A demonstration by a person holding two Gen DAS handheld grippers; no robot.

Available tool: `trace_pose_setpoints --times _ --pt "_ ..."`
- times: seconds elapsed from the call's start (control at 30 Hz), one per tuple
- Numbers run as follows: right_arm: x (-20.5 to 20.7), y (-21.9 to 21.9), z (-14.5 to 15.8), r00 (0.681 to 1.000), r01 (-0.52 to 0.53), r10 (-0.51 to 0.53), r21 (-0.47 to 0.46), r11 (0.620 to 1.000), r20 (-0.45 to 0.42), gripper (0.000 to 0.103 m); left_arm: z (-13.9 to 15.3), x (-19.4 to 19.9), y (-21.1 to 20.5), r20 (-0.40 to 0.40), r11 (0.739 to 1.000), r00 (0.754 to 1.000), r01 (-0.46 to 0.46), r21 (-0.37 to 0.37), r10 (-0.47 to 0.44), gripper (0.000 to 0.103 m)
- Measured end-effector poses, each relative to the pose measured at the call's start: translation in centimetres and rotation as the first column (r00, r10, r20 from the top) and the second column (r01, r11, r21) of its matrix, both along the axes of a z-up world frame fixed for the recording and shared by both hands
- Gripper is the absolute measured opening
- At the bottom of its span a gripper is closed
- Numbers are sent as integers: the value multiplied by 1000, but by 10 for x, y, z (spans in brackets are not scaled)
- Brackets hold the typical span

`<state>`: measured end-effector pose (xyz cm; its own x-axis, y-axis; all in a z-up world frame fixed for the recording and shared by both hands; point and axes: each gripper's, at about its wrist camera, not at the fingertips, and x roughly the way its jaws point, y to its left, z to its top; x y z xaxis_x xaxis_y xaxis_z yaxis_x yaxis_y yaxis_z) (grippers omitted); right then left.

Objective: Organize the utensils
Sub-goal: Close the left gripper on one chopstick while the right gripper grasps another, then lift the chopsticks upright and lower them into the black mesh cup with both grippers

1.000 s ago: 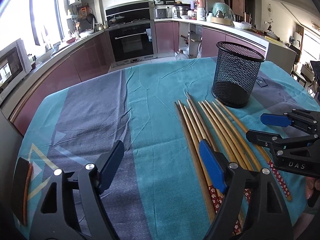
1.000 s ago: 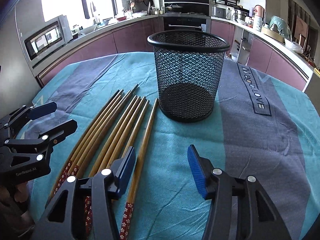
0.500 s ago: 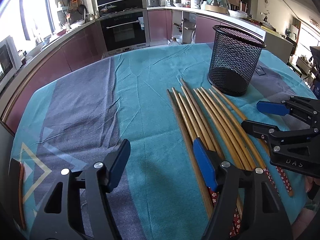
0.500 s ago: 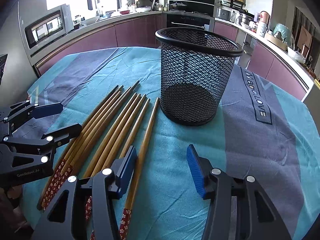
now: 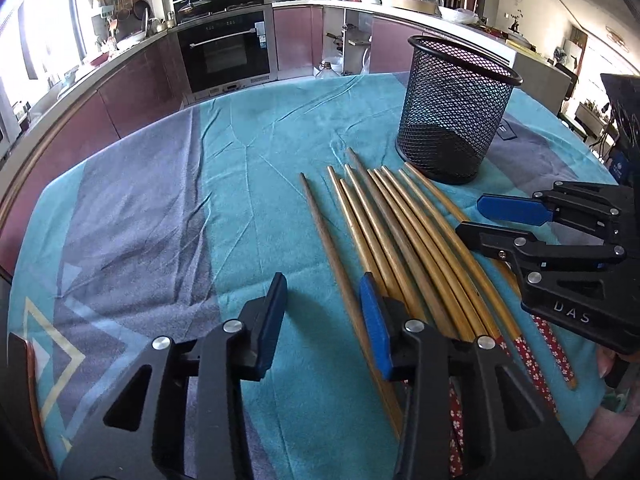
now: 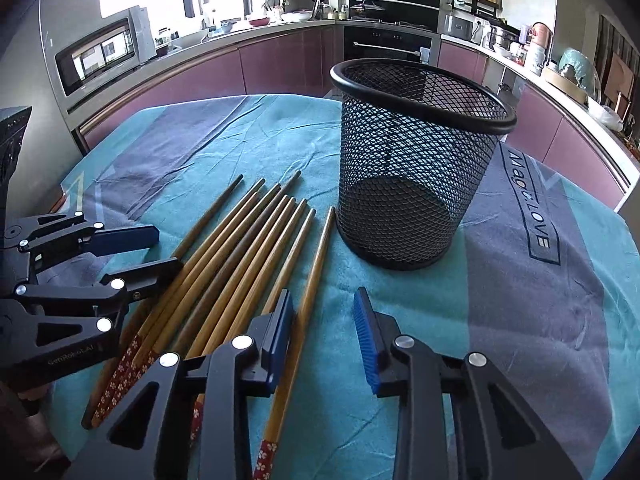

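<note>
On the counter (image 5: pixel 132 216), spread with a teal and grey cloth (image 6: pixel 540 280), my chopsticks (image 5: pixel 400 232) lie side by side in a loose fan, their narrow tips pointing toward the black mesh cup (image 5: pixel 456 108) and their red flowered ends toward me. That cup stands upright just beyond the tips, and its mesh shows nothing inside. My left tool (image 5: pixel 322 322) hangs low over the near part of the row with its jaws spread wide; the outermost chopstick (image 5: pixel 340 280), lying a little apart from the rest, runs through the gap between the blue pads (image 5: pixel 374 332), and I cannot tell whether either pad touches it. My right tool (image 6: pixel 324 332) is also wide apart and grips nothing. From its own camera the chopstick nearest the cup (image 6: pixel 308 308) passes just beside the left pad, with bare cloth under most of the gap. Seen from the left camera, the right tool (image 5: pixel 476 216) reaches in from the side over the chopsticks on the cup's side of the row, one finger above the other. Behind the counter the kitchen's purple cabinets (image 6: pixel 280 64) and built-in oven (image 5: pixel 226 52) curve around the room.
</note>
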<state>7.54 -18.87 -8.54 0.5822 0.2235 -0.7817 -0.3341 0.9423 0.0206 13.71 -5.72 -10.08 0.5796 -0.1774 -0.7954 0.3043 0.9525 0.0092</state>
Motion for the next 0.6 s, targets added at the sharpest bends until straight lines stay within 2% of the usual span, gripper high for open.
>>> trace_pose_setpoints --times 0.07,0.1,0.17,0.2,0.4,0.6 --pt "1 0 0 1000 -2 2 15 1000 -5 20 0 3 -2 -1 1000 1000 -2 -5 2 33" --pt "2 -1 0 1000 -4 4 29 1000 -10 12 0 4 -3 -2 1000 1000 -2 -10 2 27" --pt "1 -3 1 1000 -10 11 61 998 -24 6 0 6 -5 -4 1000 1000 -9 -19 9 18" --pt "1 -5 1 1000 -8 10 70 997 -25 5 1 6 -6 -4 1000 1000 -14 -25 14 12" --pt "-6 -15 12 1000 -12 13 127 992 -8 5 6 -1 3 5 996 999 -44 -77 45 8" --pt "-21 -24 42 997 -51 39 192 980 67 5 34 -9 13 41 986 999 -7 -165 14 8"
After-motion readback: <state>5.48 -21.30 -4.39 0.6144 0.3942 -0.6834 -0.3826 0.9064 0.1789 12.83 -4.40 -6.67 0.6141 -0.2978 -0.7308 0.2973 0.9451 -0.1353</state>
